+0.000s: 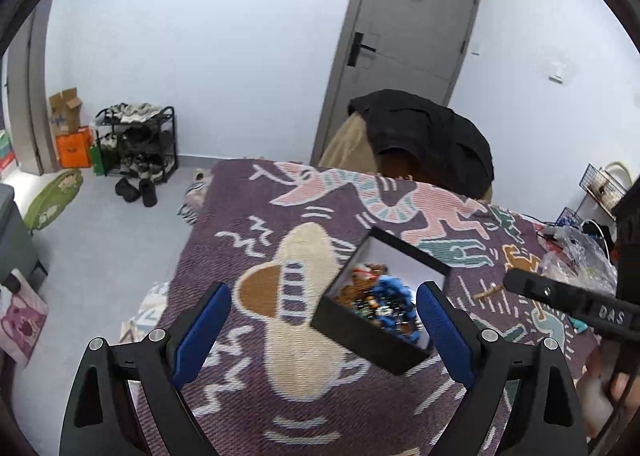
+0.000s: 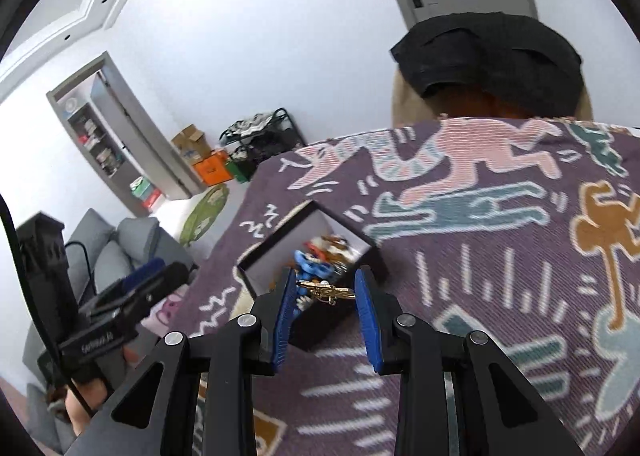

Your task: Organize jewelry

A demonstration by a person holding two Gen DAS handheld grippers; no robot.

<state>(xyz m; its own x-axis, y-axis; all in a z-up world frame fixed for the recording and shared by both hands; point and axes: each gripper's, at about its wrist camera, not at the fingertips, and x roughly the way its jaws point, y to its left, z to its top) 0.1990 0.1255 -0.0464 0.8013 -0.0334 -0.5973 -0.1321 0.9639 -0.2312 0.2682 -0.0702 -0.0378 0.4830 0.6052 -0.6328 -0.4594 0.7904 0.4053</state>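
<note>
Blue pads [image 2: 366, 292] of the right gripper [image 2: 325, 292] pinch a small gold jewelry piece [image 2: 326, 290]; its long axis runs crosswise from pad to pad, roughly level, hanging just above the near corner of the black box [image 1: 362, 332]. Box sits open on the patterned purple blanket [image 1: 248, 224], heaped with blue and brown beads [image 1: 390, 292]. Left gripper [image 1: 324, 326] hovers near the box, fingers spread wide, nothing between them.

Bright, even, cool indoor light, soft shadows, heavy fisheye bending with dark vignetted corners, slight motion blur.
</note>
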